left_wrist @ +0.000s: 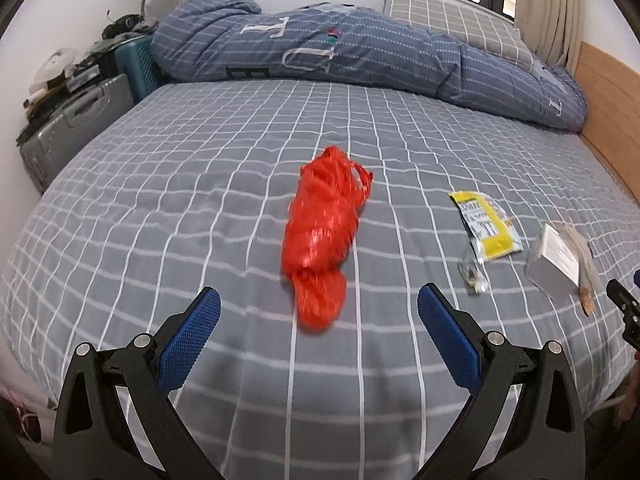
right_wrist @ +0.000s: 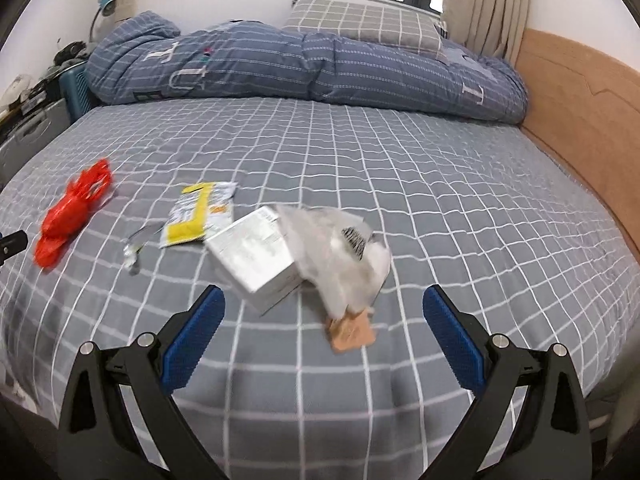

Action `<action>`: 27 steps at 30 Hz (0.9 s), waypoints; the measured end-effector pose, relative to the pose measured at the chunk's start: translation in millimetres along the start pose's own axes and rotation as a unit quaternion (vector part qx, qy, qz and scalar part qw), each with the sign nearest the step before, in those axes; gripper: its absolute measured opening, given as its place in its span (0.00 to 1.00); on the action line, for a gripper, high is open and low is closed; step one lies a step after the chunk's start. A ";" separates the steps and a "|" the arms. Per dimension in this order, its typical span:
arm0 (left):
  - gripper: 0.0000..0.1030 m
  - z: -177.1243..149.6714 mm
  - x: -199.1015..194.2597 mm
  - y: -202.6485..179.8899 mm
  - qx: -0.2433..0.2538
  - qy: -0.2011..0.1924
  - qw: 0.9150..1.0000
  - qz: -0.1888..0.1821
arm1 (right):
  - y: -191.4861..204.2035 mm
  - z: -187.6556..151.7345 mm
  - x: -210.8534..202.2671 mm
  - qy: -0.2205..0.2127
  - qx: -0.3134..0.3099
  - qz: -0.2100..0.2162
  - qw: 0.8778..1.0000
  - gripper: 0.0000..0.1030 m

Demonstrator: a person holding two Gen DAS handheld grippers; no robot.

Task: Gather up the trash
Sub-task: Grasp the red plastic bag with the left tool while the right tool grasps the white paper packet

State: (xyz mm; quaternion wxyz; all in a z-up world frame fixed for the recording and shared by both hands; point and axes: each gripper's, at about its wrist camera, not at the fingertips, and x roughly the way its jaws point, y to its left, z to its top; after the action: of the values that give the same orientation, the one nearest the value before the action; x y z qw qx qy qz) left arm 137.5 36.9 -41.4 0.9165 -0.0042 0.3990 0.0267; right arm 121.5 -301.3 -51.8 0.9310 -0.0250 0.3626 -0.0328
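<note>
A crumpled red plastic bag (left_wrist: 320, 236) lies on the grey checked bed (left_wrist: 200, 184), just ahead of my open left gripper (left_wrist: 319, 306), whose blue pads stand wide on either side of its near end. To its right lie a yellow snack wrapper (left_wrist: 486, 224), a small clear wrapper (left_wrist: 472, 274) and a white box (left_wrist: 554, 264). In the right wrist view the white box (right_wrist: 256, 260) sits beside a clear plastic bag (right_wrist: 340, 256) and a brown paper scrap (right_wrist: 352, 332), right before my open right gripper (right_wrist: 324, 304). The yellow wrapper (right_wrist: 200, 214) and red bag (right_wrist: 72, 216) lie left.
A folded blue quilt (left_wrist: 340, 56) and a grey checked pillow (left_wrist: 448, 20) lie along the far side of the bed. A wooden headboard (right_wrist: 580, 92) runs on the right. A grey case (left_wrist: 76, 124) and clutter stand off the left edge.
</note>
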 end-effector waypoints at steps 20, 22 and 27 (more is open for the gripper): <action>0.93 51.8 91.4 -3.0 -0.001 0.040 0.999 0.009 | -36.0 42.3 93.8 0.066 0.011 0.014 0.998 0.81; 0.90 52.2 97.2 -2.4 -0.005 0.045 0.999 0.007 | -38.9 42.1 100.4 0.071 0.023 0.028 0.997 0.79; 0.79 45.4 108.2 -5.7 0.003 0.060 0.998 0.001 | -41.8 38.5 113.1 0.088 0.029 0.042 0.995 0.69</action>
State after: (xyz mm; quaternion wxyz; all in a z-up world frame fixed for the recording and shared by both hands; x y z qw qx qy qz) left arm 244.6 37.5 -89.7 0.8911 -0.0029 0.4530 0.0262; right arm 228.8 -351.0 -96.6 0.8965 0.0205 0.4426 -0.0061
